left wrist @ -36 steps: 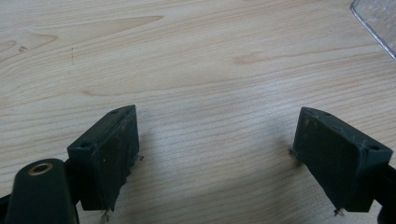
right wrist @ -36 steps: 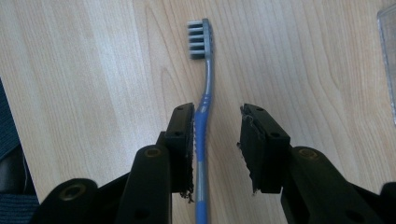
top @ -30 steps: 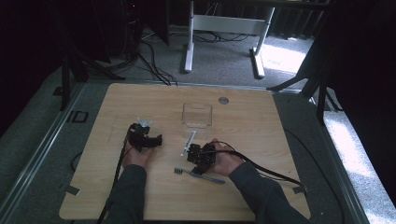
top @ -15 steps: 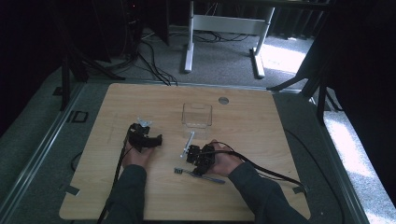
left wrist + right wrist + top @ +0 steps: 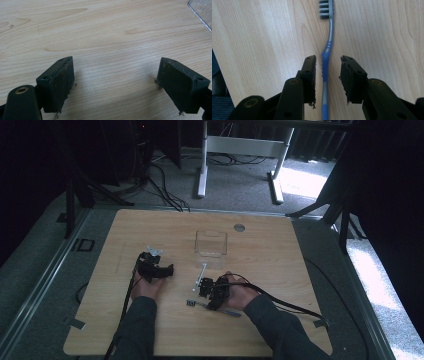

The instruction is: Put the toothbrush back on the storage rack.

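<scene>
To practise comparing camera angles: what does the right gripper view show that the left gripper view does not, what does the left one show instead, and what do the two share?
Right gripper view: a blue toothbrush lying flat on the table, its grey bristle head farthest from the camera and its handle running between the jaws of the right gripper, with gaps on both sides, so the pads are not pressing it.

Left gripper view: the corner of a clear plastic container at the upper right, and the left gripper with wide-open jaws over bare wood.

Shared: the light wooden table and a pair of black jaws.
</scene>
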Demonstrator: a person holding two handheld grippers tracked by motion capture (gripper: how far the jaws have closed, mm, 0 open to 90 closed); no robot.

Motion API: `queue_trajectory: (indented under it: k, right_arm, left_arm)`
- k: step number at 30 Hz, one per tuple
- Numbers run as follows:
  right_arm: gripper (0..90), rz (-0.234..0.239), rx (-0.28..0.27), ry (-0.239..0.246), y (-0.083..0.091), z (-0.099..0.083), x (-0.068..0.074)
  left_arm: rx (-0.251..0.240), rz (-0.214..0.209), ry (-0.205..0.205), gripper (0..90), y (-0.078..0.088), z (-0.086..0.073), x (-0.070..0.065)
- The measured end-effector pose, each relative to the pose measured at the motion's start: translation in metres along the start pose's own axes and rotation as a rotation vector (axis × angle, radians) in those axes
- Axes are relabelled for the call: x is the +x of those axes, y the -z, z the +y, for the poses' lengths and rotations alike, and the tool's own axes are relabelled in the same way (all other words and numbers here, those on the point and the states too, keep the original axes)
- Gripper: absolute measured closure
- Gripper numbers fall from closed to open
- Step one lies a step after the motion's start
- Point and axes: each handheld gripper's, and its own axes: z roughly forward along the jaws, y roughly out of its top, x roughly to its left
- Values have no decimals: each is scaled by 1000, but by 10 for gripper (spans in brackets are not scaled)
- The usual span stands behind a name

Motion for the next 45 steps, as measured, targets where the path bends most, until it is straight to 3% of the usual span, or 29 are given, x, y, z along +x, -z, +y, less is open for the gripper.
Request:
queue_trajectory:
  k: [45]
  right_arm:
    - [658, 14, 73, -3, -18, 1, 1]
  left_arm:
    - [0, 0, -1, 145, 0, 0, 0]
